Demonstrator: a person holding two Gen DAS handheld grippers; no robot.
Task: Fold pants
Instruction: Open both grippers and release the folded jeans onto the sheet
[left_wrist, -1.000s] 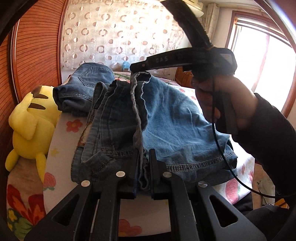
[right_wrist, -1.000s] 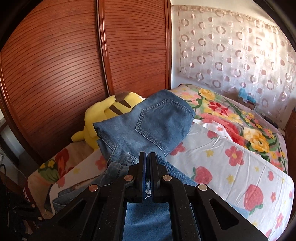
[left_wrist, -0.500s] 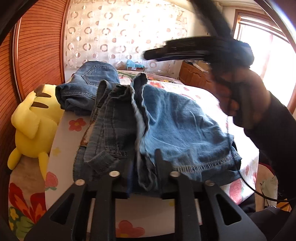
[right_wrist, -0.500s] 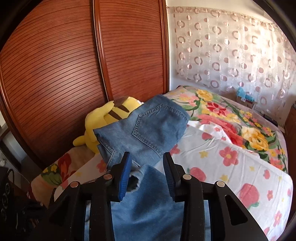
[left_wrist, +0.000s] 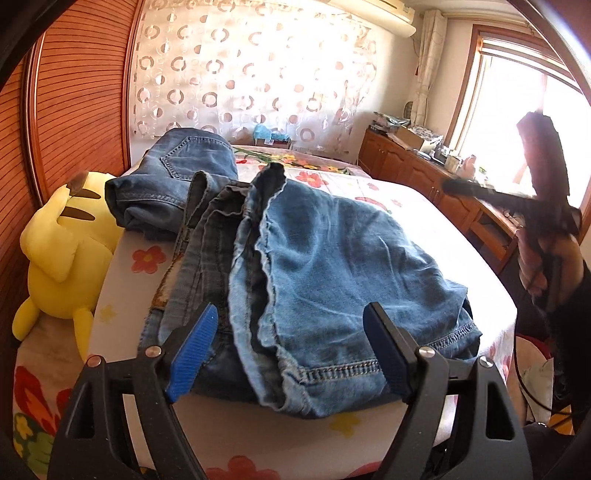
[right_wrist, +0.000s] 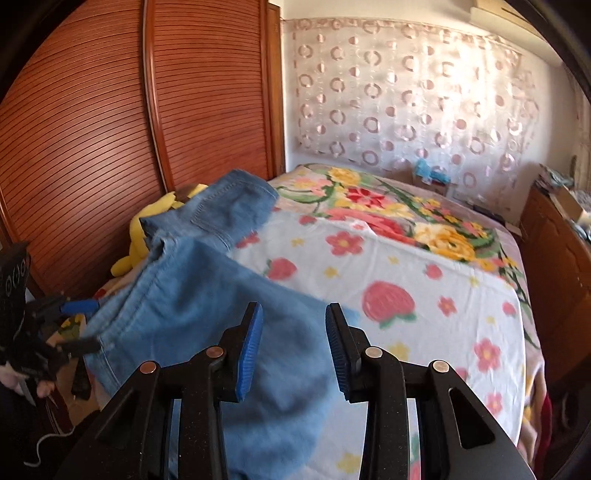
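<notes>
the jeans (left_wrist: 332, 273) lie in a folded heap on the near left part of the bed (left_wrist: 424, 206), just beside a yellow plush toy (left_wrist: 62, 251) by the wood wall. a fold looks just made — the hem end is laid over the waist part, so the step in hand is judged to be the let-go after a fold.

the left claw (left_wrist: 291, 350) is opening, its blue pads wide on both sides of the near hem, w/ cloth between them but not pressed. the right claw (right_wrist: 293, 347) is partly open w/ nothing pinched; blurred denim is seen under and behind it, and no touch can be told.

the long axis of the heap runs from the near hem away to the back pocket end, which points at the curtain (left_wrist: 240, 74). the left edge is bunched and the layers are not lined up.

next — prob. the edges need to be evened out, or the heap folded once more across its length.
</notes>
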